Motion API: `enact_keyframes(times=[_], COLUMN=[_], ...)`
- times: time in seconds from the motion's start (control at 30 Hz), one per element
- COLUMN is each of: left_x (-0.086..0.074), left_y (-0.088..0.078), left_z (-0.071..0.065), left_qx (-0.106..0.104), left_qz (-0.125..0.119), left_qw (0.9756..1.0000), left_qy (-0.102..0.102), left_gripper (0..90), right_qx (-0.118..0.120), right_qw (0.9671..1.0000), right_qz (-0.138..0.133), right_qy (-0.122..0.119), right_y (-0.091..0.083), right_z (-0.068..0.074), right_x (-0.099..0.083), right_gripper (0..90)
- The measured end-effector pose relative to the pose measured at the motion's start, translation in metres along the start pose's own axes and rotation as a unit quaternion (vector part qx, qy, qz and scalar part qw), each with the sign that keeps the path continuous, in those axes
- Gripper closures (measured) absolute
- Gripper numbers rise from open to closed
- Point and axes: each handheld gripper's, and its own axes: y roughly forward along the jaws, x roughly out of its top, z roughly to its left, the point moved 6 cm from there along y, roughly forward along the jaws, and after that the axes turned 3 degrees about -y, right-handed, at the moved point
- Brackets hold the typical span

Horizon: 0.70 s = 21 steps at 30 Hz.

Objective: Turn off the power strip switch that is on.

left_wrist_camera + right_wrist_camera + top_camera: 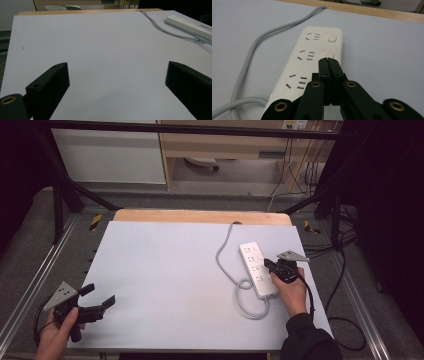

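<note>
Closest to the lens in the right gripper view, the right gripper [329,60] had its two black jaws pressed flat together with nothing between them, their tips resting at the second switch button [329,54] of a white power strip [312,65]. Whether the tips truly pressed the button or only sat just above it could not be told. Beyond them the strip showed three sets of sockets and one more switch [332,38] at its far end. Its grey cable [257,50] ran away toward the far edge of the table and curled back in a loop beside the strip's near end.

From the high view, the person's right hand [291,292] held that gripper [270,265] over the strip [257,268], which lay lengthwise on the right side of the pale table [165,280], the cable [225,260] looping to its left.

Well apart, at the near left corner, the left hand [55,335] held the left gripper [97,296] with its jaws spread wide and empty. In the left gripper view, those jaws framed bare tabletop [100,50], with the strip [187,25] and cable [160,26] far off at the upper right.
</note>
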Motion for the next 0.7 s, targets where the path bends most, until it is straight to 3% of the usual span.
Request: enact_keyframes(times=[0.7], left_x=[-0.0001], left_y=[0.0002], left_z=[-0.0001], left_qx=[0.000], left_qz=[0.000], left_qw=[1.0000], left_qy=[-0.001], left_gripper=[5.3], right_qx=[0.001], right_qw=[0.9999], right_qz=[0.009], right_qy=[-0.005], right_y=[0.0016], right_z=[0.0024], right_x=[-0.0082], right_gripper=[90.0])
